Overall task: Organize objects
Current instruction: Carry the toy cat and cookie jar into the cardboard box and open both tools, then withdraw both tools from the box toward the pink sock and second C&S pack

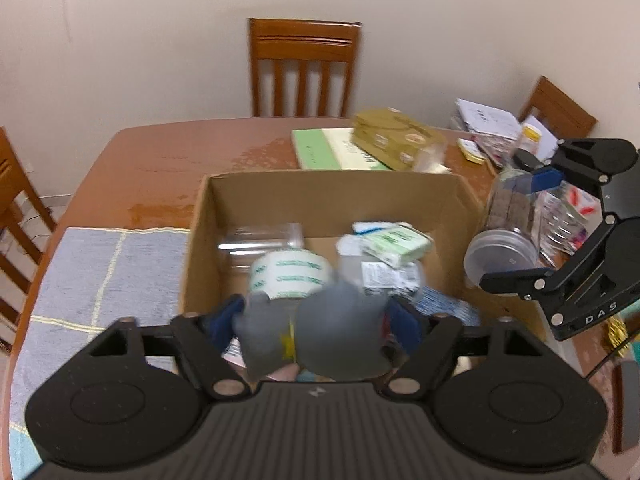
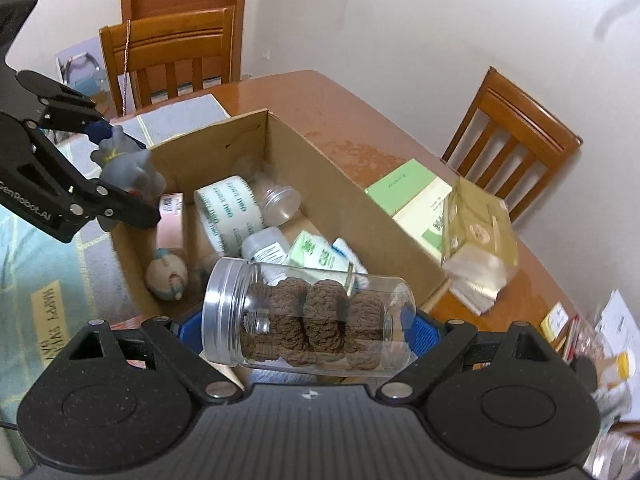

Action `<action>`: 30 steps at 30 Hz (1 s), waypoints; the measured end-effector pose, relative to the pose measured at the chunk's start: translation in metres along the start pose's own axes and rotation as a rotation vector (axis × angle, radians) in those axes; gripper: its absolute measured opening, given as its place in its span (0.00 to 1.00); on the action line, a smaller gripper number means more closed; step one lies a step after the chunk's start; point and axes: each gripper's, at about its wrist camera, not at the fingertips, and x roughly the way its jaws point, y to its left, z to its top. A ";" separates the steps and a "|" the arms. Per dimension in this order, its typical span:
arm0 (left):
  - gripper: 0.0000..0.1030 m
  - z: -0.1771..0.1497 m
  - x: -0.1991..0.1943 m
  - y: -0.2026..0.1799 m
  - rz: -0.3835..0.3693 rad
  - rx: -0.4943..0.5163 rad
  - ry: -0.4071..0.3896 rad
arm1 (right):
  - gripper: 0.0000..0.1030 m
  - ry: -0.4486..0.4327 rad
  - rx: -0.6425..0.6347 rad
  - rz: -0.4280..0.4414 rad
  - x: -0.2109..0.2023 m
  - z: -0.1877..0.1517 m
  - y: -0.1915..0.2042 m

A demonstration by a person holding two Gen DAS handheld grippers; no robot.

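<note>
Table (image 1: 160,160): brown wooden top under everything, spreading ahead of both grippers; wooden chairs (image 1: 304,68) stand at its far edges.
Placemat (image 1: 100,272): grey-blue cloth with pale yellow lines, lying to the left of the left jaws, just beside the box.
Cardboard box (image 1: 332,196): open-topped, directly ahead of and below the left jaws; seen from the right wrist it lies ahead and to the left of the right jaws.
Box contents: a tape roll (image 2: 230,210) with green print, an empty clear jar on its side (image 2: 280,200), a small white bottle (image 2: 266,246), a green-and-white carton (image 2: 318,256), a pink box (image 2: 170,220) and a small round figure (image 2: 166,274).
Green book (image 2: 404,188): on the table beyond the box's far wall, with a gold bag (image 2: 478,236) lying partly over it.
Right gripper (image 2: 308,328): jaws spread wide and clamped on the ends of a clear jar (image 2: 304,320), held sideways, lid to the left, with brown ridged pieces inside.
Left gripper (image 1: 316,332): jaws drawn fairly narrow, gripping a grey soft toy (image 1: 320,332) between the blue pads, above the box's near edge.
</note>
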 end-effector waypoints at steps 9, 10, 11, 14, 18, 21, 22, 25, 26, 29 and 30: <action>0.94 -0.006 0.001 0.008 0.017 -0.013 0.000 | 1.00 0.027 -0.026 -0.054 0.028 0.001 0.004; 0.95 -0.006 0.001 0.008 0.016 -0.015 0.002 | 1.00 0.032 -0.026 -0.058 0.028 -0.001 0.005; 0.96 -0.008 0.002 0.008 0.015 -0.018 0.002 | 1.00 0.035 -0.024 -0.059 0.028 -0.002 0.006; 0.96 -0.011 0.001 0.008 0.009 -0.018 0.004 | 1.00 0.040 -0.010 -0.060 0.024 -0.006 0.009; 0.96 -0.016 -0.004 0.007 0.006 -0.008 -0.003 | 1.00 0.034 0.012 -0.070 0.015 -0.009 0.014; 0.96 -0.022 -0.008 0.007 0.006 0.001 -0.009 | 1.00 0.027 0.046 -0.059 0.008 -0.011 0.018; 0.96 -0.024 -0.009 0.008 0.005 0.002 -0.008 | 1.00 0.023 0.056 -0.057 0.005 -0.012 0.020; 0.96 -0.030 -0.013 0.007 0.001 0.009 -0.009 | 1.00 0.014 0.081 -0.051 -0.002 -0.016 0.029; 0.96 -0.032 -0.015 0.007 0.001 0.011 -0.011 | 1.00 0.013 0.089 -0.050 -0.004 -0.018 0.032; 0.96 -0.039 -0.021 0.008 -0.002 0.026 -0.022 | 1.00 0.008 0.114 -0.050 -0.010 -0.024 0.042; 0.96 -0.042 -0.023 0.008 -0.005 0.028 -0.021 | 1.00 0.008 0.123 -0.050 -0.012 -0.027 0.045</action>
